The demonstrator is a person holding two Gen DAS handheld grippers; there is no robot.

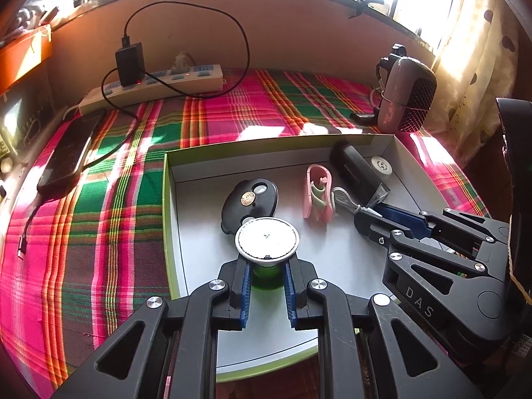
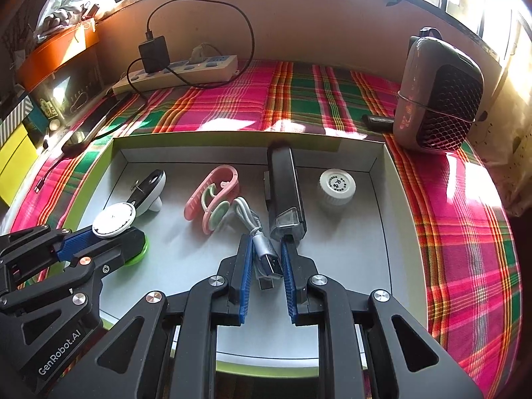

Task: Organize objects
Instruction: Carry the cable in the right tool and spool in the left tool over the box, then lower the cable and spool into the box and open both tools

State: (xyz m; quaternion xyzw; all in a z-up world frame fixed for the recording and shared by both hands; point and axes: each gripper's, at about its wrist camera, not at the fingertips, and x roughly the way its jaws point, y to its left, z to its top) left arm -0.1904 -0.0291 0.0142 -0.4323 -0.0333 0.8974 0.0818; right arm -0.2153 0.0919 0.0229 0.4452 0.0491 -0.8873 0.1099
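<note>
A shallow box (image 2: 83, 179) with a green rim and pale floor sits on a table covered by a pink and green plaid cloth (image 2: 332, 99). Both grippers reach down into it.

The left gripper (image 1: 266, 266) has its blue fingers (image 1: 244, 286) clenched on a small green jar with a white lid (image 1: 267, 241), held just above the box floor at the left side of the box. Just beyond the jar lies a black oval gadget (image 1: 249, 204).

The right gripper (image 2: 264, 262) is clenched on the plug end of a grey cable (image 2: 262, 249), near the middle of the box; the cable's loop trails forward toward a pink clip (image 2: 212, 196). Touching the far tip of the right finger (image 2: 288, 272) is a black flashlight (image 2: 286, 189), lying lengthwise toward the back wall. A white ribbed cap (image 2: 337, 188) rests to its right, apart from it.

Outside the box, a power strip (image 2: 179, 73) with a black charger lies by the wall, a phone (image 1: 69, 153) rests at the left, and a mesh-fronted speaker (image 2: 439, 96) stands at the right.
</note>
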